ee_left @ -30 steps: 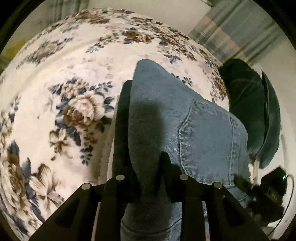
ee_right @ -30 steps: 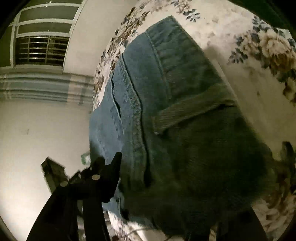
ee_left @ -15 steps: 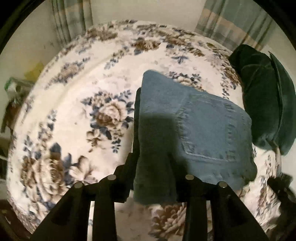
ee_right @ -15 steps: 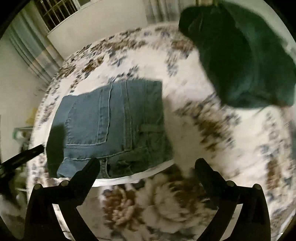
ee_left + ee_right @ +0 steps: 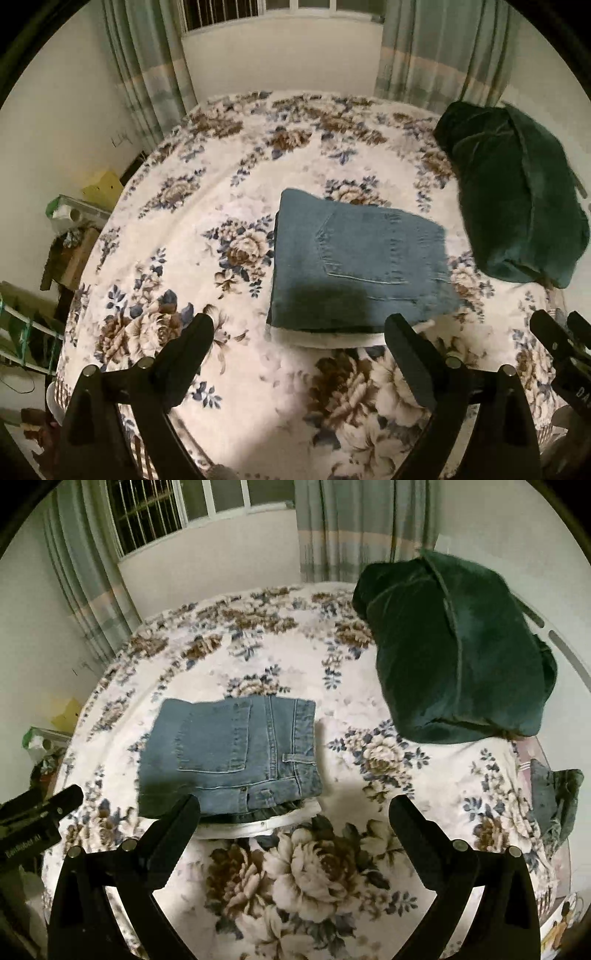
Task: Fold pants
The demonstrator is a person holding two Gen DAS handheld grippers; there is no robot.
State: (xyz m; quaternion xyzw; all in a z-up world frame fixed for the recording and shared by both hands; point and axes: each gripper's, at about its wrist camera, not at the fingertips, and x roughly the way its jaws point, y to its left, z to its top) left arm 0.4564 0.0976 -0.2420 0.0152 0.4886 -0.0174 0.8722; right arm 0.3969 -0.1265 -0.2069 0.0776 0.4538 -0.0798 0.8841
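The blue denim pants lie folded into a compact rectangle on the flowered bedspread, back pocket up; they also show in the right wrist view. My left gripper is open and empty, held back from the near edge of the pants. My right gripper is open and empty, also near the front edge of the pants. The right gripper shows at the right edge of the left wrist view.
A dark green folded blanket lies at the back right of the bed. Another crumpled denim piece sits at the right edge. A cluttered side table stands left of the bed. Curtains and a window are behind.
Both grippers have let go of the pants, opened and pulled back and up. The pants now lie flat and folded on the bed.
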